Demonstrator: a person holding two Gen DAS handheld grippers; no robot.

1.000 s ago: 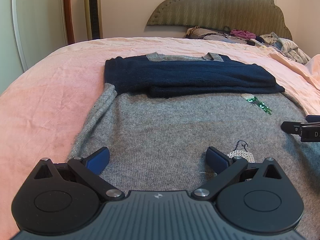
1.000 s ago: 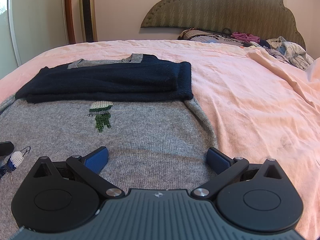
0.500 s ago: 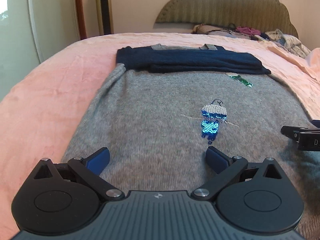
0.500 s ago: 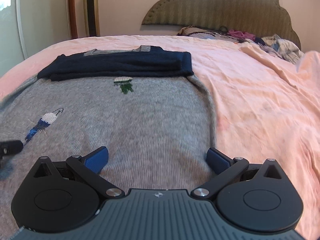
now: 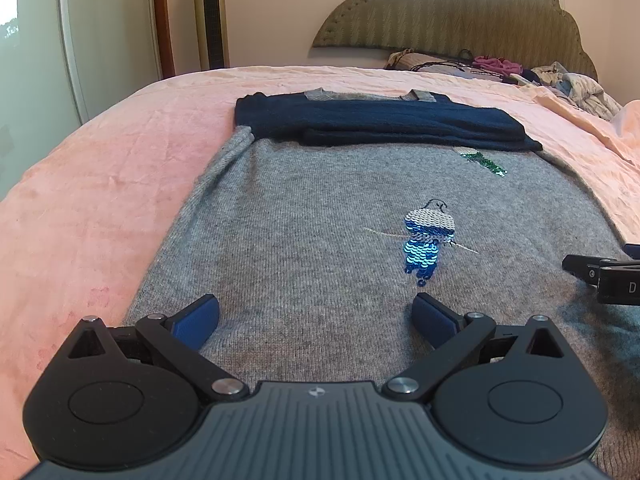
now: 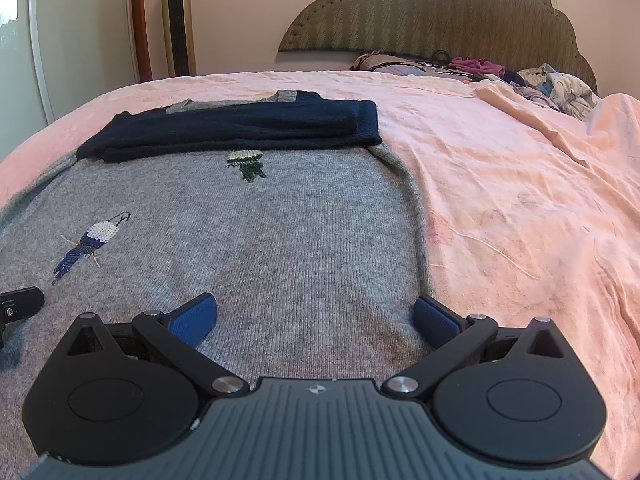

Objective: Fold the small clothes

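Fingers (image 5: 196,322) of both grippers stood open over the sweater (image 5: 320,240) hem; next, grasping it to fold.

The grey sweater (image 5: 312,248) is showing a fine ribbed knit, matt and slightly fuzzy. Its folded navy sleeves (image 5: 372,124) are looking like a softer, denser wool, also matt. The sequin bird (image 5: 426,236) is glinting blue and silver (the only shiny patch on the cloth), and the green sequin patch (image 5: 482,162) is sparkling faintly. The pink bedsheet (image 6: 520,200) is lying as thin, creased woven cloth. The left gripper (image 5: 316,316) and right gripper (image 6: 316,314) are showing matt black plastic, ridged grey plastic, bright metal pivots and textured blue rubbery pads (image 6: 192,320). The headboard (image 5: 452,12) is wearing dull, herringbone-woven fabric.
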